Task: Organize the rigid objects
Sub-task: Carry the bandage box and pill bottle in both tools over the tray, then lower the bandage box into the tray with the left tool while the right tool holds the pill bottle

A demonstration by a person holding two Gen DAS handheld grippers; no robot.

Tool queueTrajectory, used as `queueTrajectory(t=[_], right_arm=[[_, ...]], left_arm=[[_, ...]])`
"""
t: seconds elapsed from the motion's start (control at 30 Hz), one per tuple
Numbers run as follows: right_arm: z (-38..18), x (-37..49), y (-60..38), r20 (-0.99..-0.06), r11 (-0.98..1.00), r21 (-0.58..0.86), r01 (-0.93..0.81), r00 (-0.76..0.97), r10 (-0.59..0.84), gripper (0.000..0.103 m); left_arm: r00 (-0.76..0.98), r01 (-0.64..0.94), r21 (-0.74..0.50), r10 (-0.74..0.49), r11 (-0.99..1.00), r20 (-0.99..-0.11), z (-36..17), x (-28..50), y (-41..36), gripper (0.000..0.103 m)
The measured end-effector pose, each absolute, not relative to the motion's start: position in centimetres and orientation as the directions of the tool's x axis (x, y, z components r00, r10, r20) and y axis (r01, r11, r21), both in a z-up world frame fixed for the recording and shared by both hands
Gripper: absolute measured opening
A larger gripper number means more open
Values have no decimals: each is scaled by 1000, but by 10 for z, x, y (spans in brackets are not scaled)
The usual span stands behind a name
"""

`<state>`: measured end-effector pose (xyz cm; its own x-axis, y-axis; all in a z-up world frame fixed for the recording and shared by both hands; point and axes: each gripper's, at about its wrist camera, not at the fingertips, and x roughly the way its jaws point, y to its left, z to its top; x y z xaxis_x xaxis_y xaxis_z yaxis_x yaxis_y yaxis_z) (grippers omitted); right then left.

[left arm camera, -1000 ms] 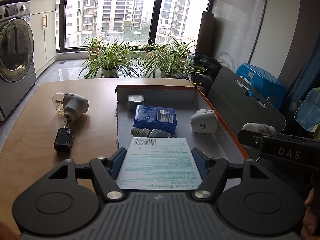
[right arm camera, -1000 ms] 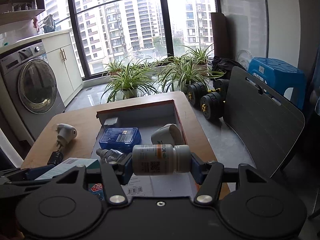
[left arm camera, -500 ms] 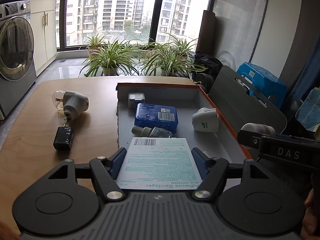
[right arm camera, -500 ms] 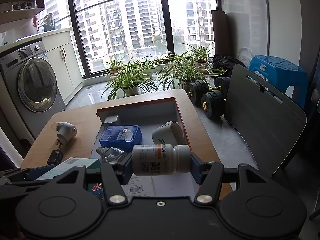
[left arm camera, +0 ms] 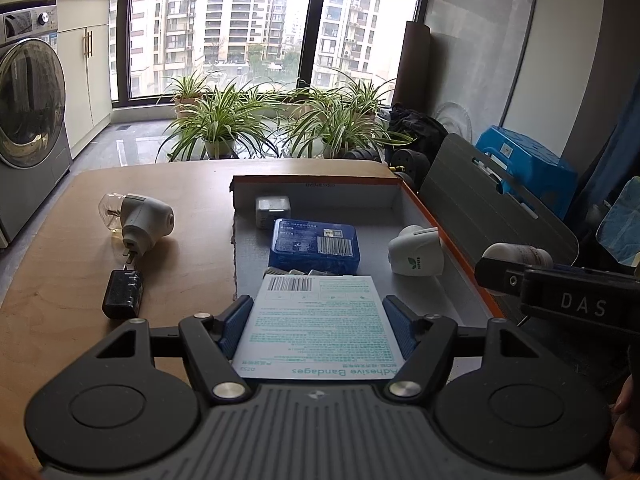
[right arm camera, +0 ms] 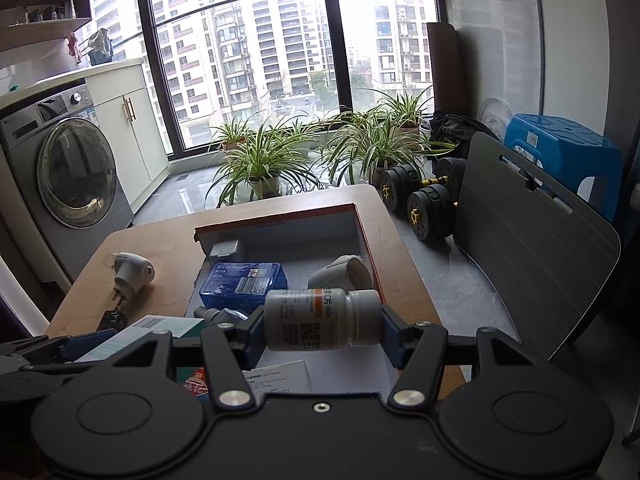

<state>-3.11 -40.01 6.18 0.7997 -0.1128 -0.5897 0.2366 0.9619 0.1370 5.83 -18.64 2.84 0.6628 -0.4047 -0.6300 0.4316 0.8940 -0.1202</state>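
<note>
The right gripper [right arm camera: 323, 326] clamps a white plastic pill bottle [right arm camera: 322, 319] lying sideways, cap toward frame right, at frame centre. The left gripper [left arm camera: 318, 326] grips a flat white bandage box [left arm camera: 318, 326], long axis pointing away, above the orange-rimmed grey tray [left arm camera: 448, 236].

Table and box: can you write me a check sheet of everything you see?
Surface: wooden table, bare at the far end.
Job's things: open box holds blue case, small grey block, white gadget; plug-in device and black adapter lie outside it.
Clutter: nothing seen.
Grippers: left gripper clamps a bandage box; right gripper clamps a pill bottle sideways.
Cables: nothing seen.
Surroundings: washing machine, plants, dumbbells, blue stool.
</note>
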Motion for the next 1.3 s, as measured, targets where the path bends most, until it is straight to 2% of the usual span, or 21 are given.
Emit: queueTrajectory(t=[0.73, 1.3], right_arm=[[83, 43, -418, -563, 973, 148, 176, 824, -64, 70], [72, 89, -431, -583, 971, 165, 172, 811, -45, 70]], left_arm=[[681, 431, -94, -392, 897, -619, 43, 114, -221, 72], [671, 421, -91, -378, 902, -637, 36, 145, -232, 72]])
